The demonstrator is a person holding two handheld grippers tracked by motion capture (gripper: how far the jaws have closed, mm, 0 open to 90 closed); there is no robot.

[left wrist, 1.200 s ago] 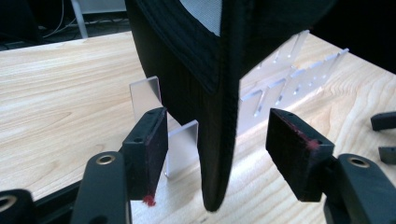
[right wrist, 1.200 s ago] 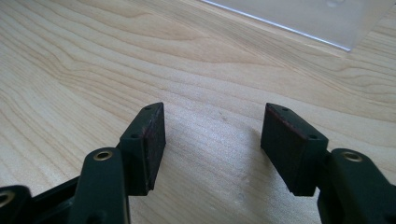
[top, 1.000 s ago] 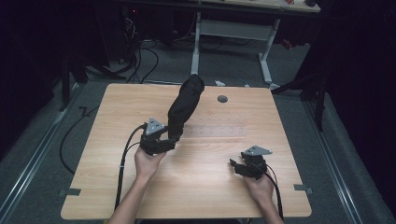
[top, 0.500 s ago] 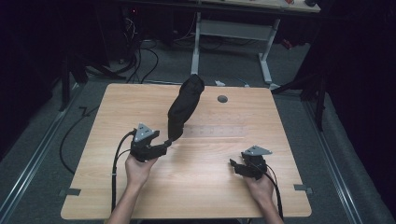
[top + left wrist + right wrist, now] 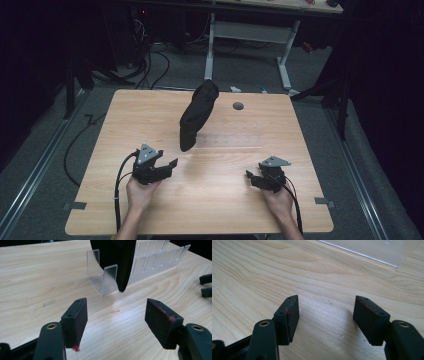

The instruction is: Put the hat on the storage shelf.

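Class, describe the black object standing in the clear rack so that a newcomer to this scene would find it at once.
Start at the wooden table and look to its middle, where a clear plastic slotted rack lies across it. At the rack's left end a black, soft-looking sleeve-like object leans up toward the far edge. It is the tallest and darkest thing on the table, unlike the small round grey disc beside it.

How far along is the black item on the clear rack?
Looks done: the black item stands in the clear rack, one end overhanging. In hand: nothing; the left gripper is open just short of it, the right gripper open over bare table. Nothing obvious left.
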